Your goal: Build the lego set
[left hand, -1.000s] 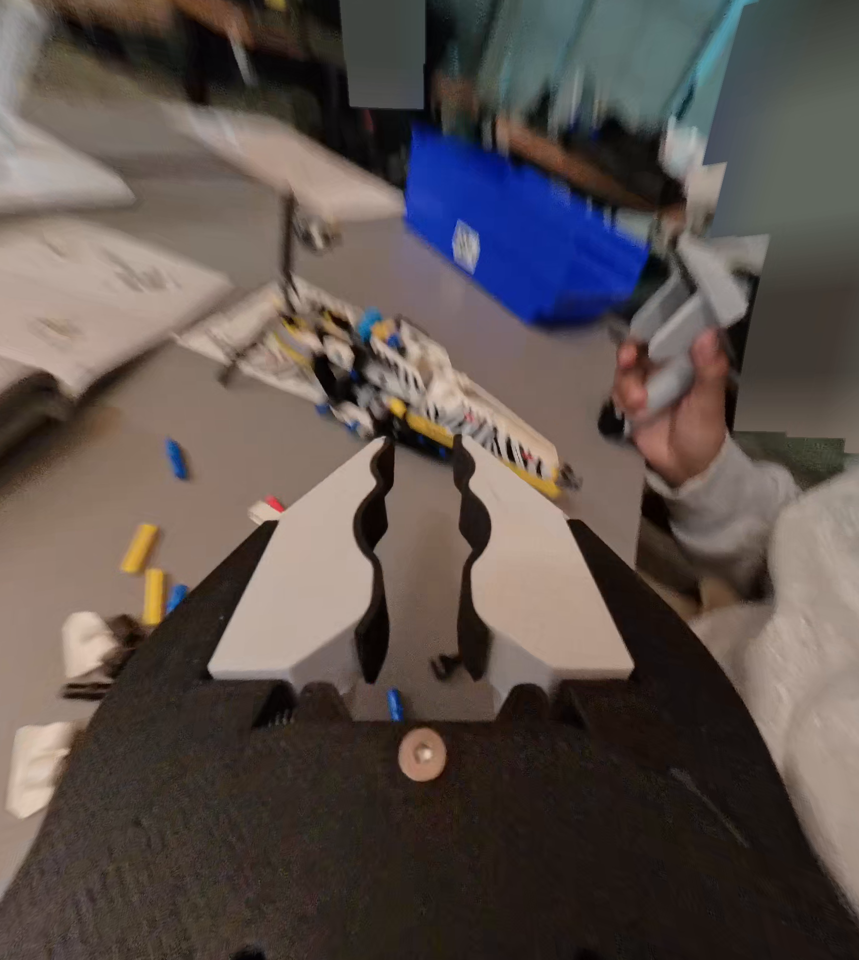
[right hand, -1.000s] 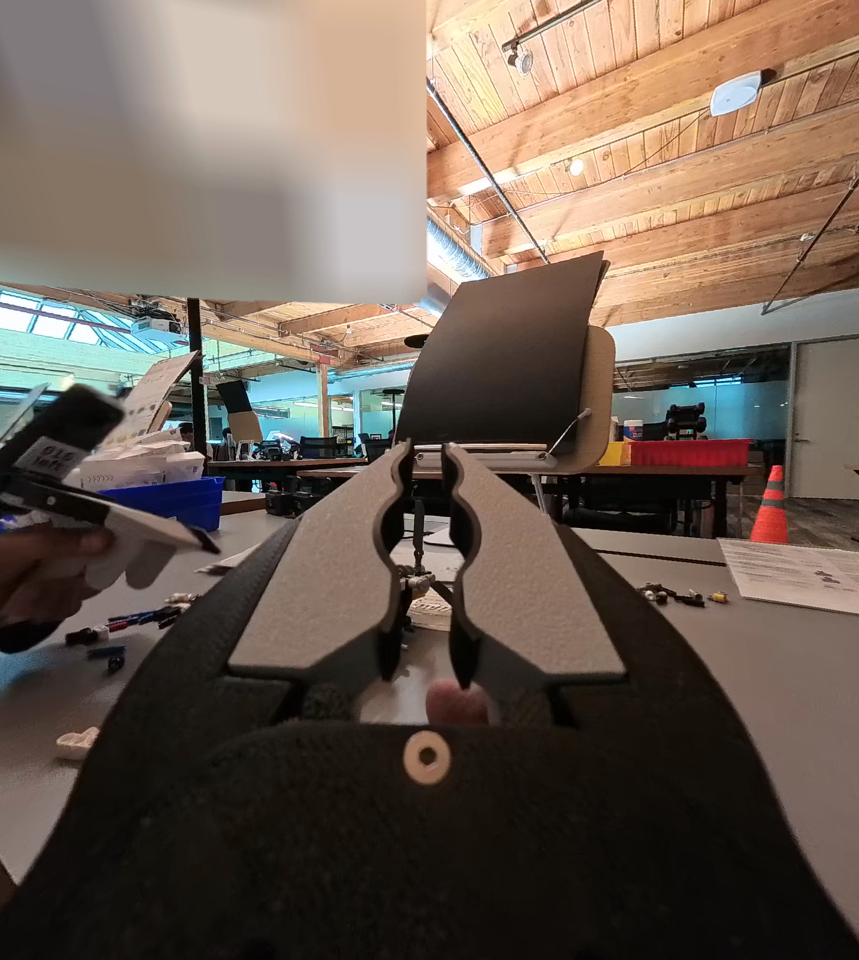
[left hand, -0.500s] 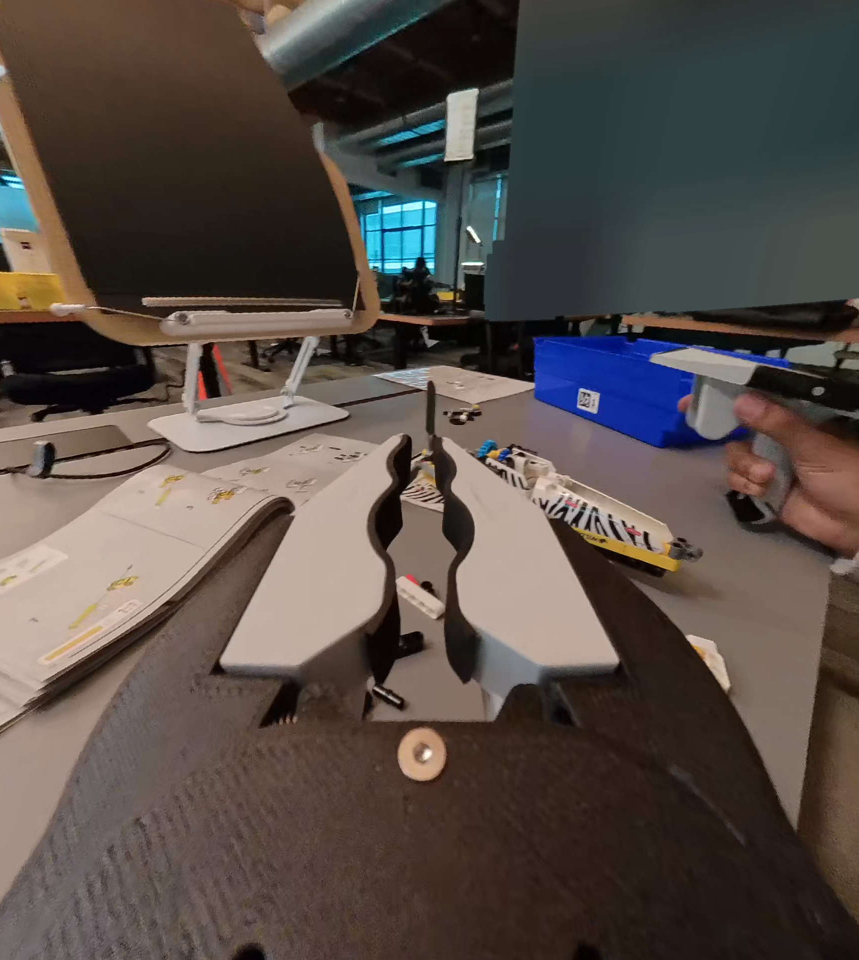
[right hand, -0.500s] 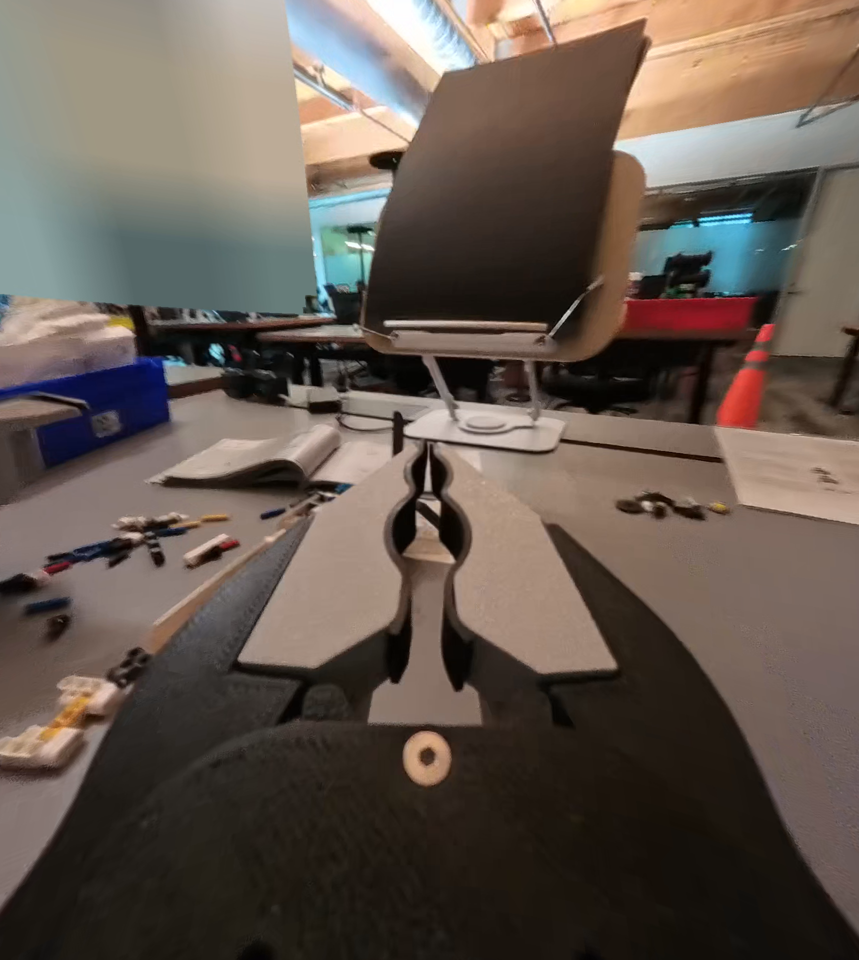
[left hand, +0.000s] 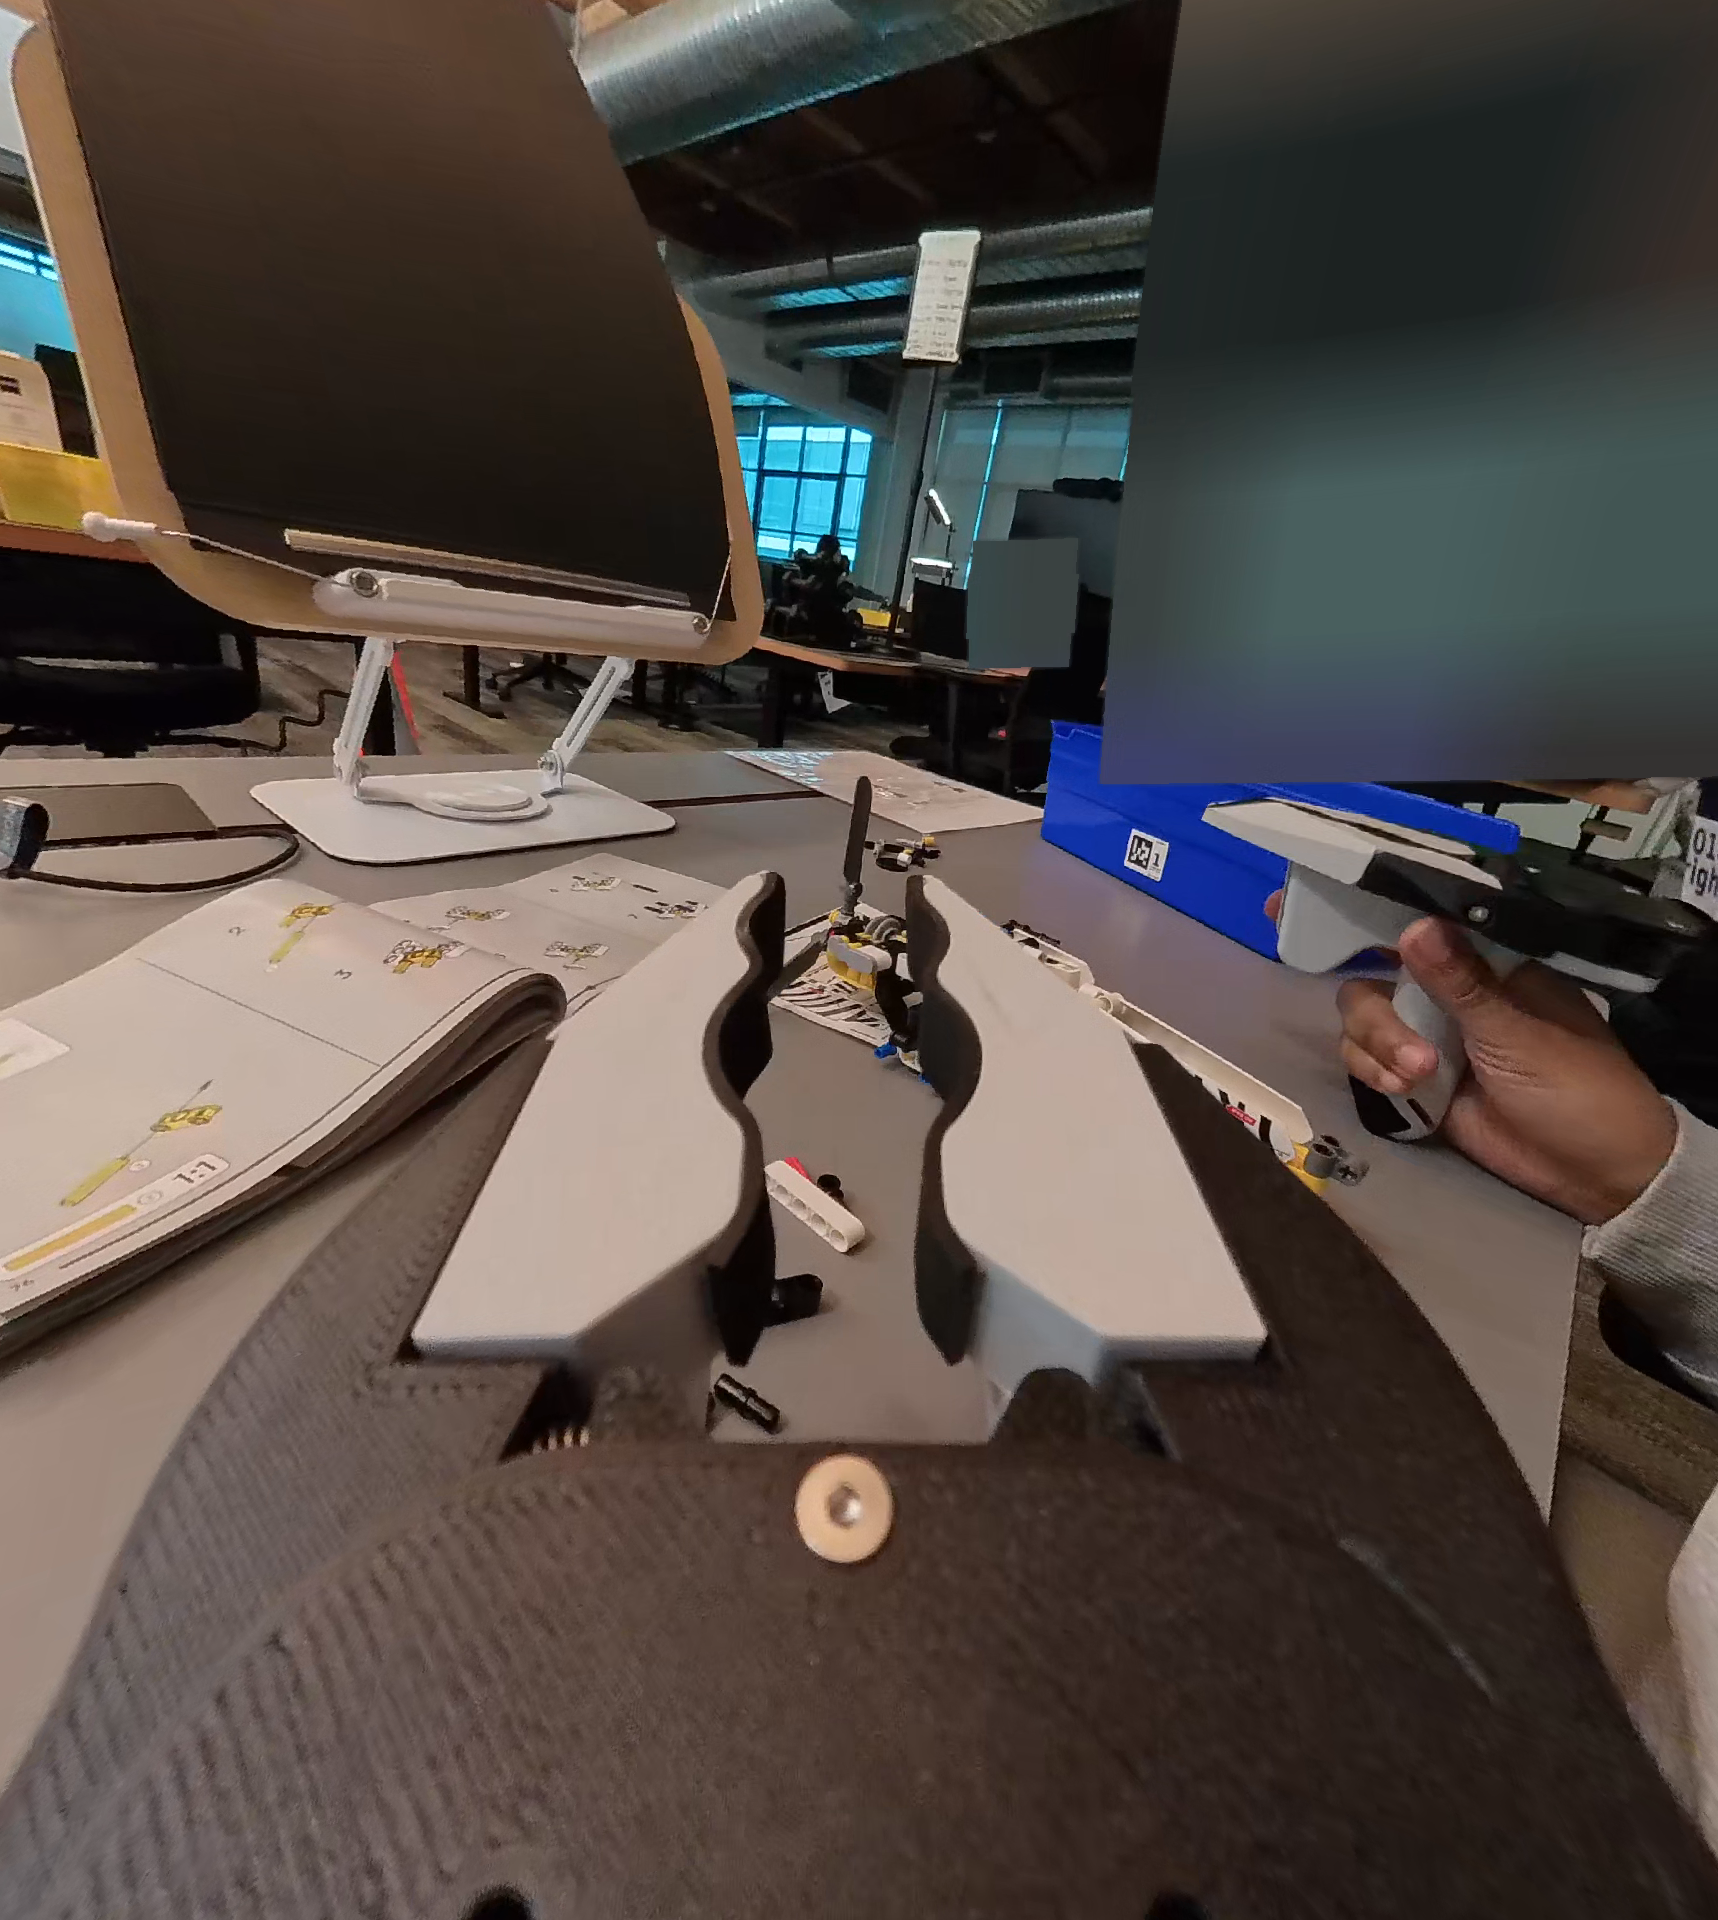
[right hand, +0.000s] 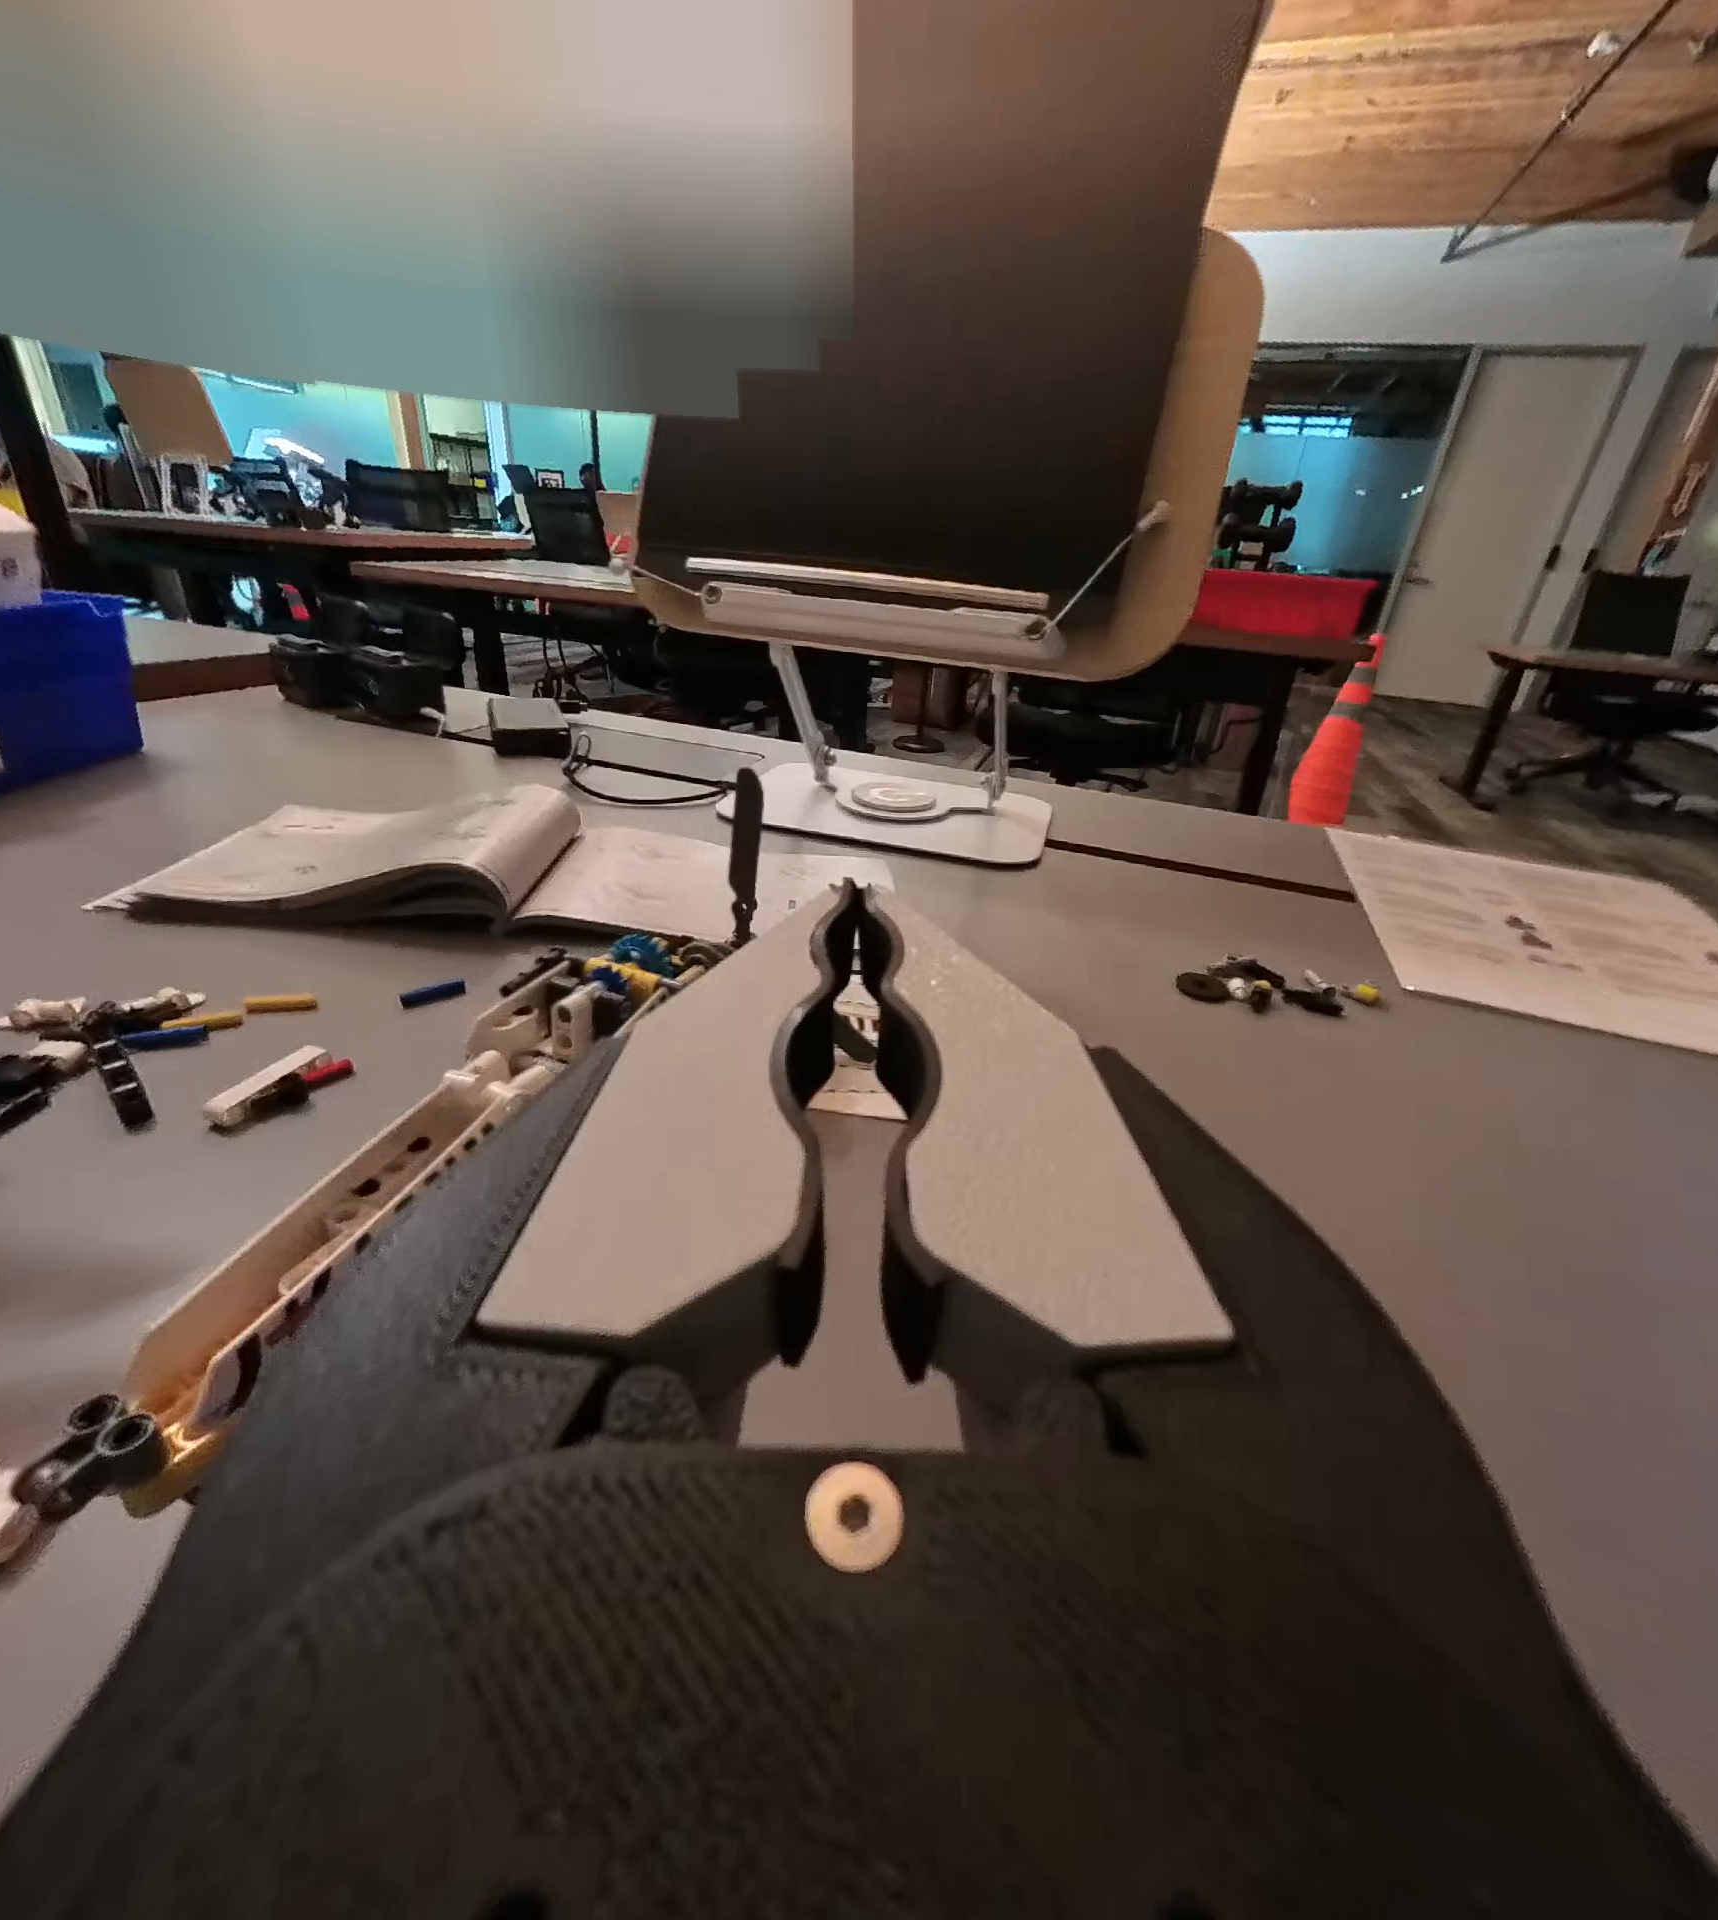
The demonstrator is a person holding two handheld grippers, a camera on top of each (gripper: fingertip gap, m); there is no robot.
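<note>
Left gripper was held spread and empty, right gripper pressed together; model best approached squarely.

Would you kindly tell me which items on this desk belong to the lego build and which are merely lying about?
Belong: partly built lego model, open instruction booklet, loose lego pieces.

Lying about: tablet stand, blue bin, printed sheet, black cable.

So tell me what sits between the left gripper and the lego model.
Nothing blocks it. The left gripper is open and aimed at the lego model; only a small white beam and black pins lie on the table below its fingers.
</note>
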